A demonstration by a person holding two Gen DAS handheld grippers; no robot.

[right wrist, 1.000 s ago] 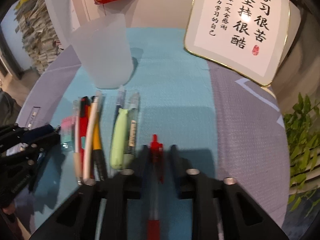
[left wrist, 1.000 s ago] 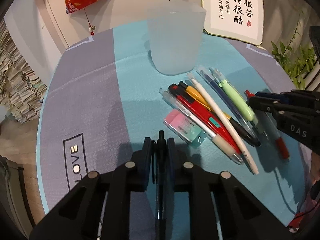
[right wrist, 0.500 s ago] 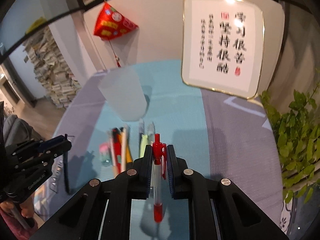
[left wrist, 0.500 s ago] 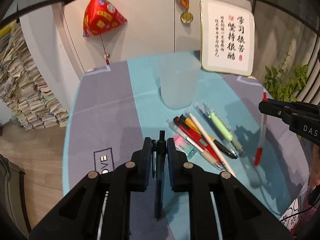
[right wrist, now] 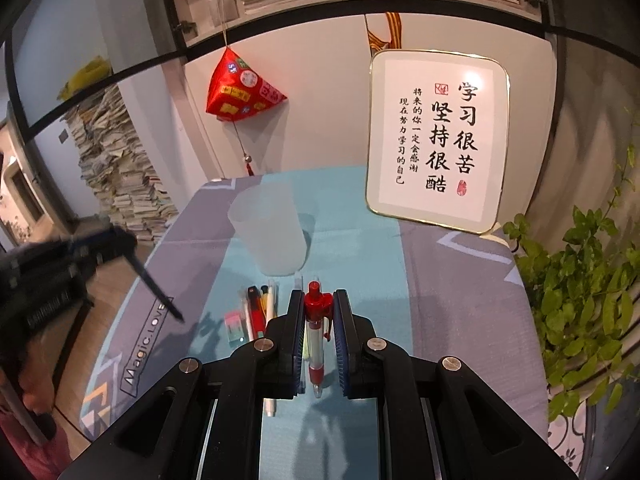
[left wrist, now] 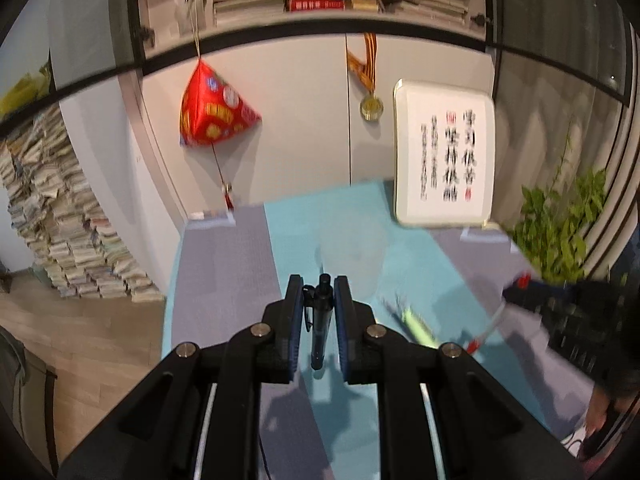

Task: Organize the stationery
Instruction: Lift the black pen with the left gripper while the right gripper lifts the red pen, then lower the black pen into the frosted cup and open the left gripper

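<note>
My left gripper (left wrist: 318,290) is shut on a dark pen (left wrist: 320,320), held high above the table; both show blurred at the left of the right wrist view (right wrist: 156,284). My right gripper (right wrist: 318,300) is shut on a red pen (right wrist: 316,340), held upright above the remaining pens (right wrist: 260,308) and a pink-green eraser (right wrist: 234,328). A frosted plastic cup (right wrist: 272,232) stands upright on the teal cloth beyond the pens. In the left wrist view the cup (left wrist: 352,256) is blurred, just ahead of the dark pen.
A framed calligraphy board (right wrist: 436,140) leans at the table's back right. A red ornament (right wrist: 240,92) hangs on the wall. A leafy plant (right wrist: 584,300) stands at the right edge. Stacked papers (right wrist: 116,176) rise beyond the left edge.
Both grippers have risen well above the table, each carrying its pen. The table and cup now look smaller and farther away. The left wrist view is blurred by motion.
</note>
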